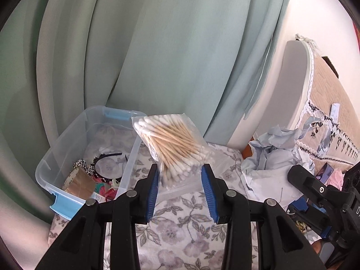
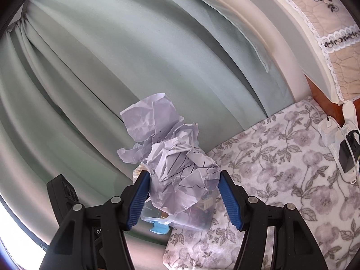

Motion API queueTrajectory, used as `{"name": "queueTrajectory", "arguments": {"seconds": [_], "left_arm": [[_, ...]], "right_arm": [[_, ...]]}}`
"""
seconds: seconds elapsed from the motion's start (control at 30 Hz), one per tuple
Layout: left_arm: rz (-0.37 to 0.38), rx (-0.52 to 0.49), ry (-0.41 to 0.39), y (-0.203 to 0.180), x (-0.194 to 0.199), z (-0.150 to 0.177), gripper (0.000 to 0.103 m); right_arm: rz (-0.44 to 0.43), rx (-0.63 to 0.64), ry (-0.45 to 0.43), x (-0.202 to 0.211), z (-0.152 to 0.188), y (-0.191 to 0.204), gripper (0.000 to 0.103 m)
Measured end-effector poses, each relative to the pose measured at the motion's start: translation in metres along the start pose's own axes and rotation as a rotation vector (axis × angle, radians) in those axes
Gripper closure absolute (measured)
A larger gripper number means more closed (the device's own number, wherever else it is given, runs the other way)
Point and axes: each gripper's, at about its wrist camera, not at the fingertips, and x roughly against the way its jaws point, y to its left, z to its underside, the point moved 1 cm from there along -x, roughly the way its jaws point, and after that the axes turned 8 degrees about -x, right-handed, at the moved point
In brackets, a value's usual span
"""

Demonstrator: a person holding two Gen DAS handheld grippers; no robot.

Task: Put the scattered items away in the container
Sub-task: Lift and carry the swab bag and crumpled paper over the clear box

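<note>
My left gripper (image 1: 180, 172) is shut on a clear bag of cotton swabs (image 1: 172, 144) and holds it up just right of the clear plastic container (image 1: 67, 148) with blue latches. The container holds a headband, a tape roll and other small items. My right gripper (image 2: 183, 177) is shut on a crumpled sheet of white paper (image 2: 175, 166) with black pen lines. The paper hangs above the container (image 2: 180, 216), which shows below it. The crumpled paper also shows in the left wrist view (image 1: 272, 157), with the right gripper's black body beside it.
A floral cloth (image 1: 184, 231) covers the surface. A pale green curtain (image 1: 146, 45) hangs behind. A padded headboard with lace trim (image 1: 324, 103) stands at the right. A power strip with chargers (image 2: 344, 148) lies at the cloth's far right edge.
</note>
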Motion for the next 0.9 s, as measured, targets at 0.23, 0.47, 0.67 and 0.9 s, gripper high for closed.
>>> {"name": "queueTrajectory", "arguments": {"seconds": [0.23,0.47,0.67,0.9], "left_arm": [[-0.015,0.049,-0.064,0.024,0.019,-0.010,0.064],[-0.054,0.134,-0.093,0.064,0.026,-0.011,0.064],[-0.090,0.214,-0.081,0.100,0.020,-0.005,0.064],[-0.137,0.312,-0.042,0.146,0.003,0.005,0.064]], "right_arm": [[-0.026,0.064,-0.020,0.002,0.000,0.035,0.038],[-0.036,0.130,0.016,-0.016,0.009,0.063,0.037],[-0.021,0.174,0.089,-0.045,0.020,0.077,0.037],[0.006,0.209,0.177,-0.084,0.033,0.085,0.037]]}}
